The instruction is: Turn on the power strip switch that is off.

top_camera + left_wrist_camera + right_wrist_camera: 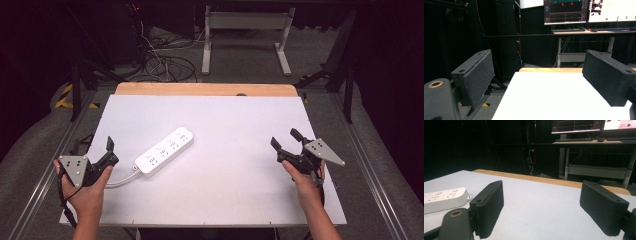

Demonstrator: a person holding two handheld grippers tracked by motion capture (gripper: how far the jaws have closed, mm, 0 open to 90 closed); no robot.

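A white table [225, 190] carries one thing, a white power strip [164, 150], lying at an angle left of the middle with its short cable [121, 179] curling off its near end toward the left hand. The left gripper [109, 149] sits at the table's left edge, just beside that cable end, its jaws spread wide with nothing between them; it faces along the edge rather than at the strip. The right gripper [285, 138] rests well apart on the right side, jaws likewise spread and empty, with the strip off to the left in its own view. The main risk, as I judge it, is a grab on the cable alone: pulling there would swing the strip round or drag it toward the left edge. A pinch on the strip's smooth rounded body could also slip.
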